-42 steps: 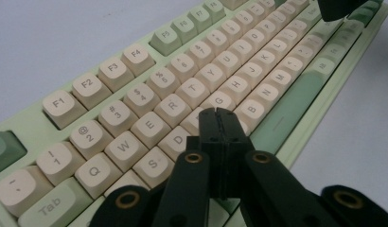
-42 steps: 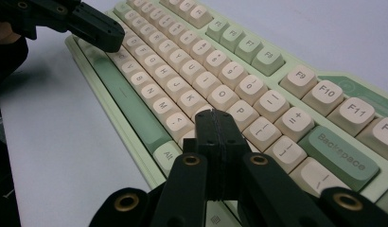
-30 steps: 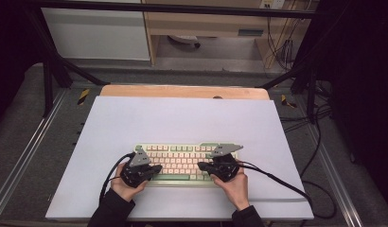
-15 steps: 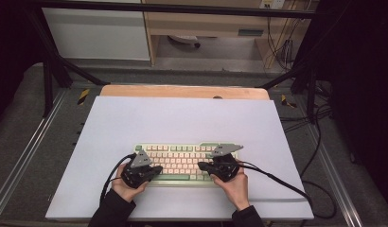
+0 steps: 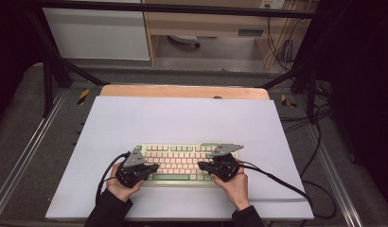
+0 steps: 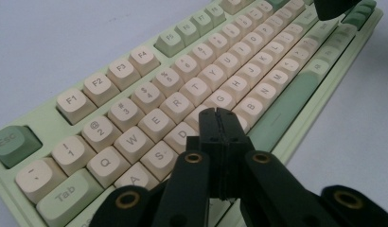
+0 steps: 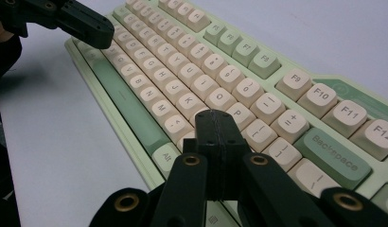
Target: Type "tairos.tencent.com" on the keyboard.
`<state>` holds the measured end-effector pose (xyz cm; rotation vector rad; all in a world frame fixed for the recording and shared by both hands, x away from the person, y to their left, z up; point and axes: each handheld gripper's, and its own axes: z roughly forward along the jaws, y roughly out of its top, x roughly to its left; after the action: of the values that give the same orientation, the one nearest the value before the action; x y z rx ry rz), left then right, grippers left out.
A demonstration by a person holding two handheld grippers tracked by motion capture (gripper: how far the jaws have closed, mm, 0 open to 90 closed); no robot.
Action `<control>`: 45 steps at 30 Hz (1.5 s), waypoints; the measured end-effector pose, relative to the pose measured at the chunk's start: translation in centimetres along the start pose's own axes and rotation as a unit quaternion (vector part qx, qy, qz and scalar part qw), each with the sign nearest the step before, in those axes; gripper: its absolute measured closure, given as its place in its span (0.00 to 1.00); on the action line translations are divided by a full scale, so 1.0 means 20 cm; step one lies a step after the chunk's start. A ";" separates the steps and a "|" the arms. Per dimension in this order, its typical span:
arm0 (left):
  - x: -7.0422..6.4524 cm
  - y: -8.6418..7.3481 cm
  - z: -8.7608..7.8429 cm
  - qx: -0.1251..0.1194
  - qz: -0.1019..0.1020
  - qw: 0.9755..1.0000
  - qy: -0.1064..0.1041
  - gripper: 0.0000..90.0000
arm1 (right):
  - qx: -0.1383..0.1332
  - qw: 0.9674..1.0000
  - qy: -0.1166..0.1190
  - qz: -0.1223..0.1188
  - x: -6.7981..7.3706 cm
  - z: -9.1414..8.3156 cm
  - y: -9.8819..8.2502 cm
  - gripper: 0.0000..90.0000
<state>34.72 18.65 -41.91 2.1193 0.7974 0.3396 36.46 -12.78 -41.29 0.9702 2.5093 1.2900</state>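
Nearest to the front edge of the desk [image 5: 182, 118]: two hands, each around one black tongs, with dark sleeves entering from below. Left tongs [image 5: 153, 168] fully closed, jaws pressed flat together, nothing between them; tips hovering over the left half of the keyboard [image 5: 180, 161], close above the keys near D and F in the left gripper view [image 6: 219, 116]. Whether touching a keycap or just above it, cannot tell. Right tongs [image 5: 202, 165] closed in the same way, empty, tips over the right half, near the L and P keys in the right gripper view [image 7: 216, 118]. Both tongs pointing inward, toward each other, with a stretch of keys between them. Black cables trailing from each toward the front edge and the right side.

Farther on: pale green keyboard with cream keys and green accent keys, lying flat on the white desk surface, near the front edge, about midway between left and right edges, long side parallel to the front edge. Beyond it, bare white surface up to the far edge, then a wooden strip [image 5: 182, 91].
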 end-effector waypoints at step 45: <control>0.08 -0.06 -0.10 -0.015 -0.026 1.000 0.008 1.00 | 0.015 1.000 -0.018 0.017 0.00 0.23 0.10 1.00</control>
<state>34.50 21.41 -41.72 2.0674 0.8500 0.3384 39.24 -8.82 -42.62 1.0376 2.5015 1.2366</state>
